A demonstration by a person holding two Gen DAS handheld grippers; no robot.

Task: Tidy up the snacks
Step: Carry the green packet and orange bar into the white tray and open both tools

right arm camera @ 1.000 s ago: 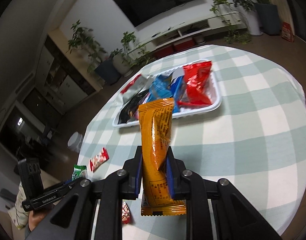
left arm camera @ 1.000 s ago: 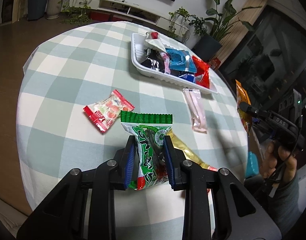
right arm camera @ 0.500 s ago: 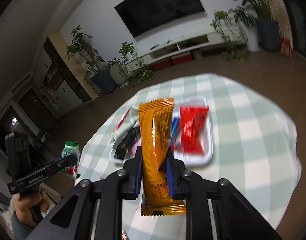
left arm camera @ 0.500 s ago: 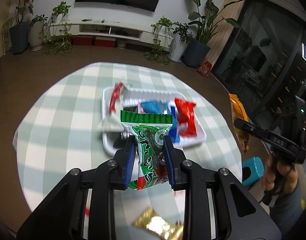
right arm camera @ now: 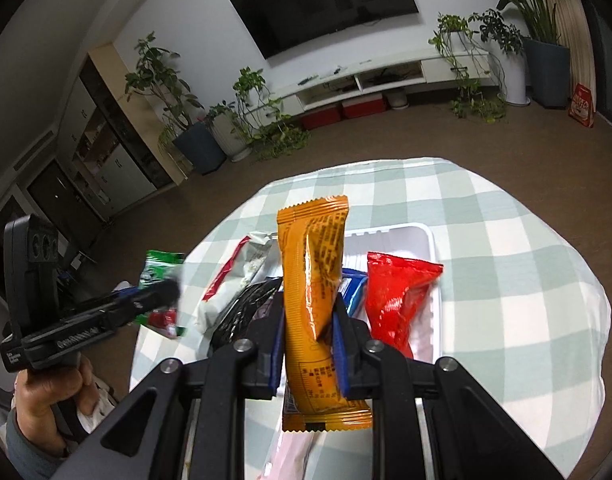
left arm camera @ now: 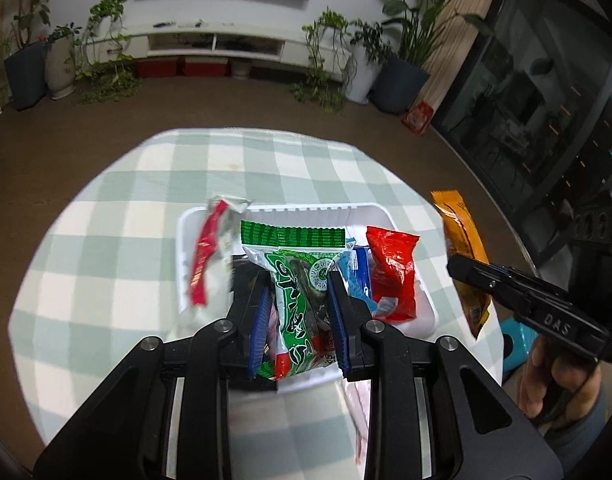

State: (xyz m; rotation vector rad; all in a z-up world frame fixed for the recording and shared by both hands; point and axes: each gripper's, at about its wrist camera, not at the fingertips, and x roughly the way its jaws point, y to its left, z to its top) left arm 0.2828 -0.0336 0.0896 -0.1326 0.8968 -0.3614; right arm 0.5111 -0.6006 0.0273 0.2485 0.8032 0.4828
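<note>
My left gripper is shut on a green snack packet and holds it above the white tray. My right gripper is shut on an orange snack bar, also above the tray. The tray holds several snacks: a red packet, a blue one, a silver and red one. The right gripper with the orange bar shows at the right of the left wrist view. The left gripper with the green packet shows at the left of the right wrist view.
The tray sits on a round table with a green and white checked cloth. A pink wrapper lies on the cloth below my right gripper. Potted plants and a TV stand line the far wall. A teal stool stands by the table.
Both grippers have risen and moved over the tray with their snacks. The loose snacks on the cloth have dropped out of the left view.
</note>
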